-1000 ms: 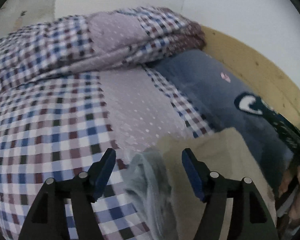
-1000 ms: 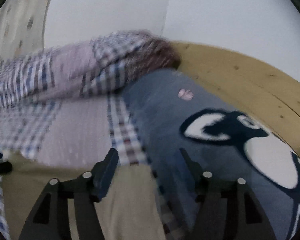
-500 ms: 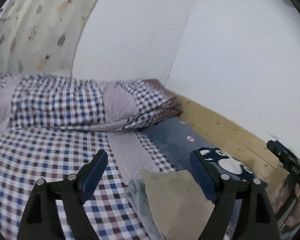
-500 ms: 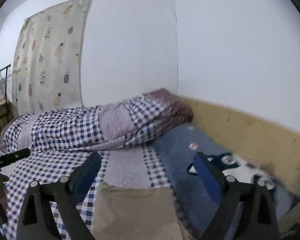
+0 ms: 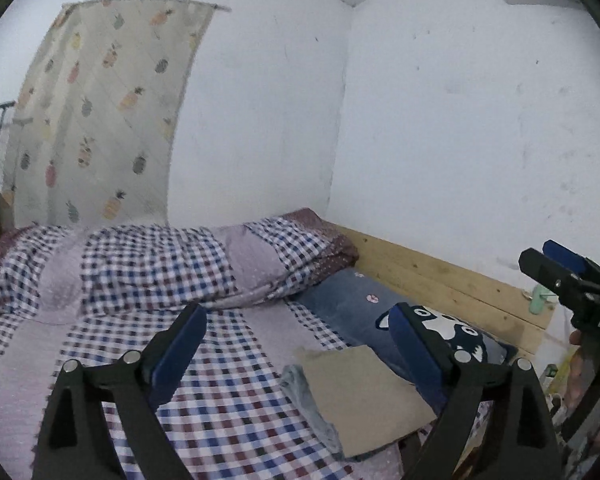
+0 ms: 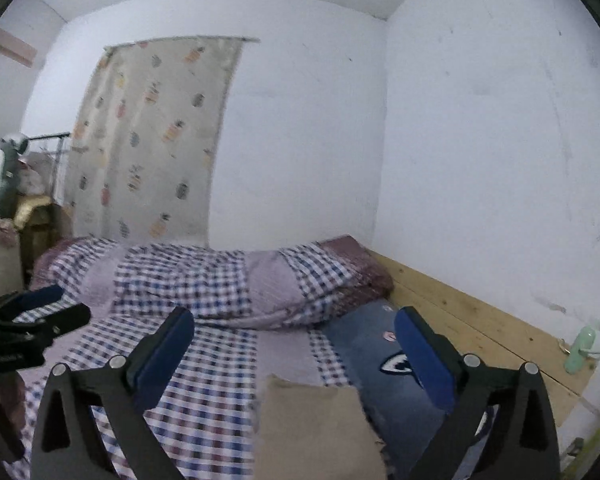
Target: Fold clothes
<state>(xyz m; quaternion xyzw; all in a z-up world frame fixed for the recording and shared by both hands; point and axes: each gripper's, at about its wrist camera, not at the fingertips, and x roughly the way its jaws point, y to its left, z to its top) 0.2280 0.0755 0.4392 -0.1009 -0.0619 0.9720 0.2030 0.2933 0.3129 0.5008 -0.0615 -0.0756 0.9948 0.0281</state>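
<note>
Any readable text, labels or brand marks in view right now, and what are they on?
"DAS": white letters on the body of the right gripper, cut off at the picture's edge, so likely part of a longer word.
Pale marking on the left gripper body: too blurred to read.
Pillow and curtain: pictures only, no words.

Grey garment mostly hidden under tan board (edge only); board cut off below.

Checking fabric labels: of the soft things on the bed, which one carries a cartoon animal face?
The blue pillow by the wooden bed rail. The checked quilt and checked sheet carry only squares and dots; the tan folded garment is plain.
</note>
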